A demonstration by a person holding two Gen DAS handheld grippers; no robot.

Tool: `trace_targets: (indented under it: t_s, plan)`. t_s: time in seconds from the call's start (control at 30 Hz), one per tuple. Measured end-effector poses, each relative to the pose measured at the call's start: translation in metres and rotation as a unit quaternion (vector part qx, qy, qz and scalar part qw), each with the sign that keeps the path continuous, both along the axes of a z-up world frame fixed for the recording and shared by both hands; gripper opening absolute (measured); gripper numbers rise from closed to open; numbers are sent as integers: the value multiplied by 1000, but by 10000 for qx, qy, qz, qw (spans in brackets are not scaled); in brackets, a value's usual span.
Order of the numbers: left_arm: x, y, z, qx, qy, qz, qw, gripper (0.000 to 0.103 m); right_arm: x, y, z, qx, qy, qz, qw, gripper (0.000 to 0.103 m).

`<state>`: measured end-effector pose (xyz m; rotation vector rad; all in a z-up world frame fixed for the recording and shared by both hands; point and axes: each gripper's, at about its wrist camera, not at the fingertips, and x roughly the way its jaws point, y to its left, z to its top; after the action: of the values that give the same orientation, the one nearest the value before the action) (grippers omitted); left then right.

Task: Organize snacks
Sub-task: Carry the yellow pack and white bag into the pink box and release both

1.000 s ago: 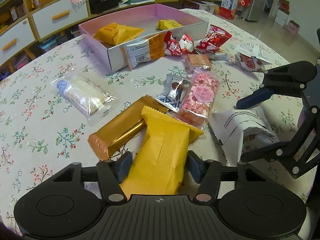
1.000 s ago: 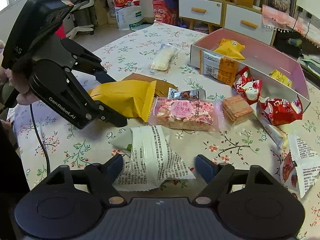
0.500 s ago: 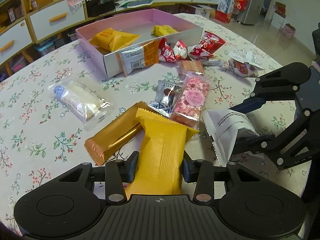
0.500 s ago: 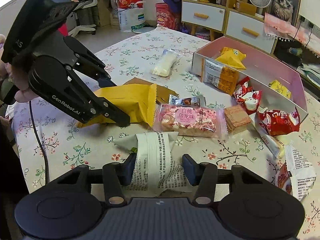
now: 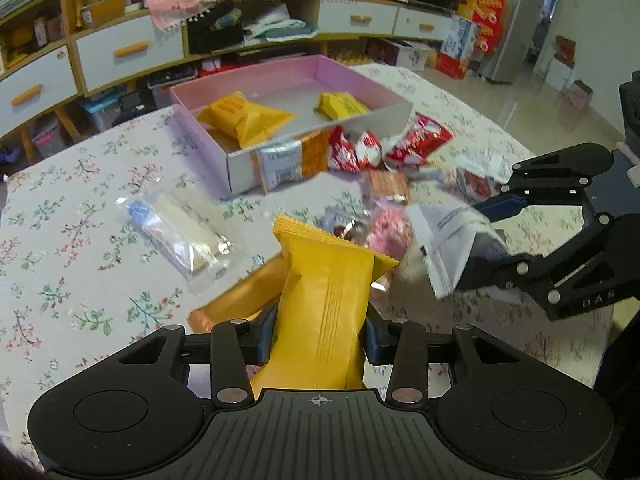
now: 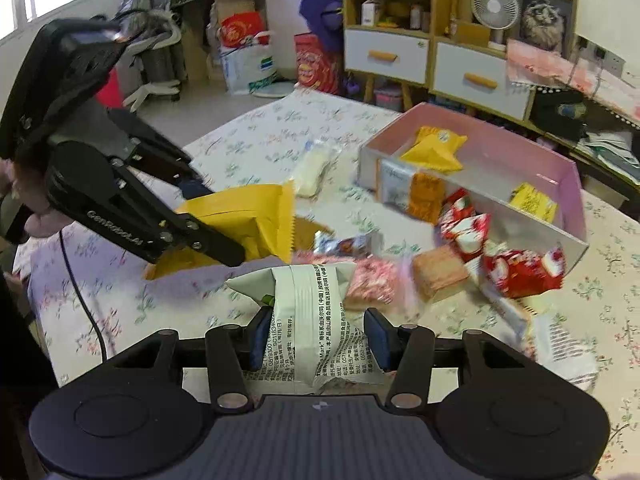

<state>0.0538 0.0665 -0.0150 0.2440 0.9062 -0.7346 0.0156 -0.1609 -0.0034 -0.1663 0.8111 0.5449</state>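
I have a packet in each hand. My left gripper point(image 5: 320, 340) has just closed its jaws on the yellow packet point(image 5: 326, 300), pinching it low across its width, so most of it stands up tall beyond the pads. My right gripper point(image 6: 316, 338) has just closed too and pinches the white printed packet point(image 6: 316, 312) the same way. Both look clear of the flowered tablecloth point(image 5: 60, 248), though I can't be sure the yellow one's hidden lower end is free of the copper-coloured bar point(image 5: 236, 296) beneath it.

The pink box point(image 5: 280, 80) sits further back on the table, open, with two yellow packets already inside. More snacks lie loose between me and it: a clear-wrapped bar point(image 5: 180, 236), a pink nougat pack point(image 6: 372, 280), red sweets point(image 5: 360, 152) and an orange-and-white pack point(image 5: 288, 160) leaning on the box's near wall.

My worries from here:
- Both wrappers are slick, puffy film held near one end; a quick swing could let one slide or pivot out of the pads.
- The two grippers are near each other, so heading for the box together risks a clash or one packet knocking the other.
- Crossing low, a dangling end could drag the loose snacks or catch the box's near wall.
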Motion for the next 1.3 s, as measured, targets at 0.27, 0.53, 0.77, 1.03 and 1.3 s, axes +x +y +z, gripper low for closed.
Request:
trace_targets:
  t_s: [0.27,0.53,0.77,1.03,1.3]
  plan:
    - [21,-12,18,-280,-84,561,9980,39,25,-19,21,167,-289,-553,9979,24]
    - [50,-44,42,-705,-197,1136,9908,39,71,-40,40,118,-659,-1347,9886,24]
    - [97,-81,55,-887,-257,1287,9874,39,107,-65,46,512,-716,-2003,9758,24]
    - [147,-112,40,-1291,-85,1548,9795,39,149,-85,39,715,-692,-2523,9625,24]
    - [179,-129,-5,-1415,150,1625,9764,39,187,-104,10,777,-472,-2854,9541,24]
